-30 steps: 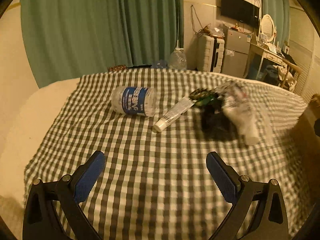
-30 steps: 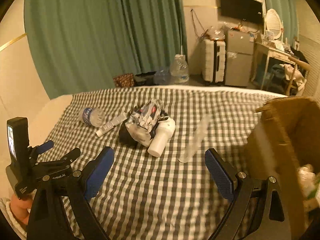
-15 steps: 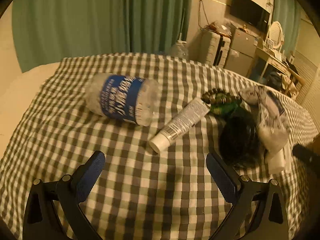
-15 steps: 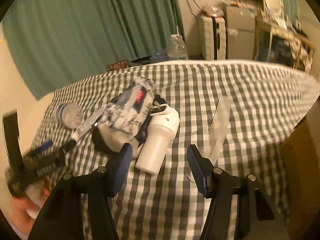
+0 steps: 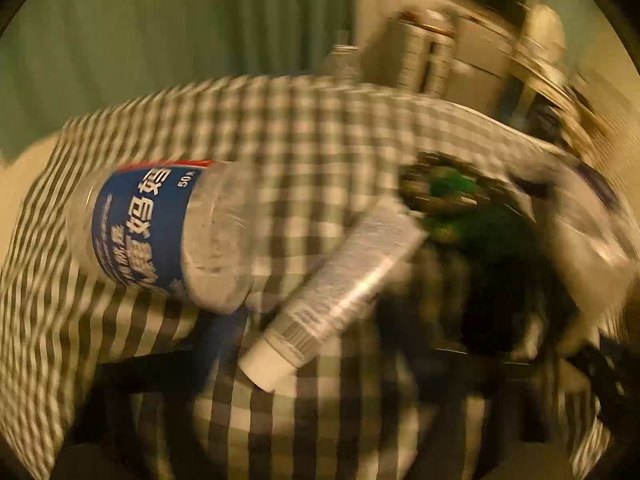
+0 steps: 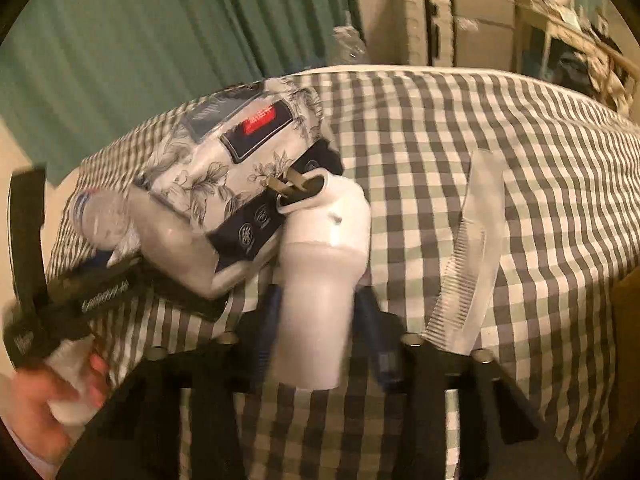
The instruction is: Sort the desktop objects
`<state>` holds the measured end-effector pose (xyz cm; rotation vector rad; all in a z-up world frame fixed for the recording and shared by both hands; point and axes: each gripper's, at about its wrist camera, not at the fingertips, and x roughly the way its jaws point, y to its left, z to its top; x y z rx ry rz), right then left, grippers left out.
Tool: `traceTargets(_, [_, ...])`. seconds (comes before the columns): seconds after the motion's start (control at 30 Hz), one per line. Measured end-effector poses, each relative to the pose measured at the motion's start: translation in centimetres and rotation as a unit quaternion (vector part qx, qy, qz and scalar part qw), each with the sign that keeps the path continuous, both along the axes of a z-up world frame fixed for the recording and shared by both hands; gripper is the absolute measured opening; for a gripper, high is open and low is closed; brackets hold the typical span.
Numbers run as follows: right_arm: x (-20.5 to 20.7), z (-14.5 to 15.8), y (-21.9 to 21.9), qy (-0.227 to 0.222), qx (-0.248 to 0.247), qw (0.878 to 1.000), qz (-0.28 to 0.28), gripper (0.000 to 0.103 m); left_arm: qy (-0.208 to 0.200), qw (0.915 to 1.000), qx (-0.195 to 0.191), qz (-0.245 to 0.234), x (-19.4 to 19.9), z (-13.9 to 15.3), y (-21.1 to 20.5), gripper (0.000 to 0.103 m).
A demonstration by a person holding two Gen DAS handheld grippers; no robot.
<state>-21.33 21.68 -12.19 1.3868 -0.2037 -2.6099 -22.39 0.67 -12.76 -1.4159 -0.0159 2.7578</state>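
In the right wrist view, my right gripper [image 6: 316, 340] has its blue pads on either side of a white bottle [image 6: 320, 304] lying on the checked cloth; contact is blurred. A clear comb [image 6: 468, 256] lies to its right and a floral pouch [image 6: 240, 152] behind. In the left wrist view, all blurred, a white tube [image 5: 332, 292] lies with its cap between my left gripper's [image 5: 320, 356] dim fingers. A blue-labelled water bottle [image 5: 160, 232] lies to the left, and green beads [image 5: 444, 192] with a dark object to the right.
The checked cloth [image 6: 480, 120] covers the table. My left gripper and the hand holding it [image 6: 44, 396] show at the left of the right wrist view. A cardboard edge [image 6: 628, 320] stands at the far right. Curtains and furniture stand behind.
Both grippers have moved forward and down. The right jaws have narrowed around the white bottle. The left gripper has closed in on the white tube's cap end.
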Motion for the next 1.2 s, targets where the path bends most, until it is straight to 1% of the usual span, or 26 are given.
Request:
traceTargets(0.03, [0.2, 0.0, 0.1, -0.004, -0.004, 1.0, 0.004, 0.032, -0.01, 0.9999, 0.002, -0.012, 0.2, 0.1, 0.1, 0.023])
traceTargets(0.1, [0.9, 0.2, 0.3, -0.012, -0.014, 1.0, 0.009, 0.032, -0.021, 0.9996, 0.007, -0.019, 1.0, 0.4, 0.0, 0.023])
traceTargets(0.17, [2.4, 0.6, 0.4, -0.015, -0.015, 1.0, 0.017, 0.032, -0.029, 0.9991, 0.026, -0.015, 3.0, 0.6, -0.8, 0.022])
traceTargets(0.3, [5.9, 1.4, 0.5, -0.03, -0.004, 0.999, 0.033, 0.032, -0.049, 0.9965, 0.067, -0.003, 8.3, 0.9, -2.2, 0.022])
traceTargets(0.4, [8.5, 2.6, 0.4, -0.025, 0.01, 0.999, 0.042, 0.032, -0.068, 0.9927, 0.099, 0.007, 12.8, 1.9, -2.4, 0.022])
traceTargets(0.47, [10.1, 4.1, 0.4, -0.014, 0.019, 0.999, 0.042, 0.032, -0.071, 0.9917, 0.107, 0.013, 14.7, 3.2, -2.5, 0.022])
traceTargets(0.5, [10.7, 4.8, 0.5, -0.01, 0.021, 0.999, 0.041, 0.032, -0.068, 0.9912, 0.113, 0.014, 15.5, 4.1, -2.5, 0.022])
traceTargets(0.6, [13.4, 8.1, 0.5, 0.008, -0.001, 0.999, 0.042, 0.032, -0.048, 0.9914, 0.12, 0.02, 17.6, 8.1, -1.8, 0.022])
traceTargets(0.67, [15.2, 10.6, 0.1, 0.029, -0.001, 0.998, 0.048, 0.032, -0.029, 0.994, 0.105, 0.01, 18.2, 11.8, -0.5, 0.023])
traceTargets(0.7, [16.3, 12.3, -0.1, 0.045, 0.0, 0.998, 0.053, 0.029, -0.019, 0.9948, 0.1, 0.004, 18.8, 13.2, 0.1, 0.023])
traceTargets(0.73, [17.4, 13.8, -0.2, 0.058, 0.005, 0.997, 0.056, 0.014, -0.001, 0.9954, 0.096, -0.005, 19.8, 15.4, 0.8, 0.023])
traceTargets(0.77, [18.2, 14.9, -0.4, 0.063, 0.014, 0.996, 0.058, 0.007, 0.009, 0.9956, 0.093, -0.009, 20.4, 16.7, 1.2, 0.023])
traceTargets(0.8, [18.9, 15.7, -0.4, 0.061, 0.021, 0.996, 0.058, 0.005, 0.017, 0.9956, 0.091, -0.012, 20.8, 17.8, 1.6, 0.023])
traceTargets(0.87, [20.0, 16.6, -0.2, 0.043, 0.017, 0.996, 0.072, 0.005, 0.03, 0.995, 0.093, -0.018, 22.1, 19.9, 2.3, 0.023])
traceTargets(0.93, [21.1, 16.6, 1.1, 0.044, 0.012, 0.997, 0.063, 0.005, 0.037, 0.9955, 0.085, -0.02, 23.4, 21.1, 3.3, 0.023])
traceTargets(0.97, [21.5, 16.0, 2.0, 0.034, 0.001, 0.998, 0.06, 0.005, 0.037, 0.9955, 0.084, -0.021, 24.0, 21.3, 3.5, 0.023])
traceTargets(1.03, [21.8, 14.2, 3.1, -0.003, -0.022, 0.998, 0.057, 0.016, 0.041, 0.9953, 0.085, -0.022, 25.2, 21.2, 3.9, 0.023])
traceTargets(1.07, [21.8, 13.2, 3.6, -0.023, -0.028, 0.998, 0.055, 0.035, 0.041, 0.9952, 0.087, -0.019, 25.5, 21.0, 4.0, 0.023])
traceTargets(1.1, [21.8, 12.3, 4.0, -0.039, -0.026, 0.997, 0.053, 0.049, 0.039, 0.9951, 0.09, -0.015, 26.1, 20.6, 4.0, 0.023])
traceTargets(1.13, [21.8, 11.5, 4.3, -0.049, -0.022, 0.997, 0.054, 0.052, 0.036, 0.9949, 0.094, -0.011, 26.3, 20.0, 4.0, 0.023])
traceTargets(1.2, [21.4, 10.3, 4.4, -0.069, -0.016, 0.996, 0.061, 0.052, 0.024, 0.9953, 0.094, -0.005, 26.9, 18.6, 4.0, 0.023])
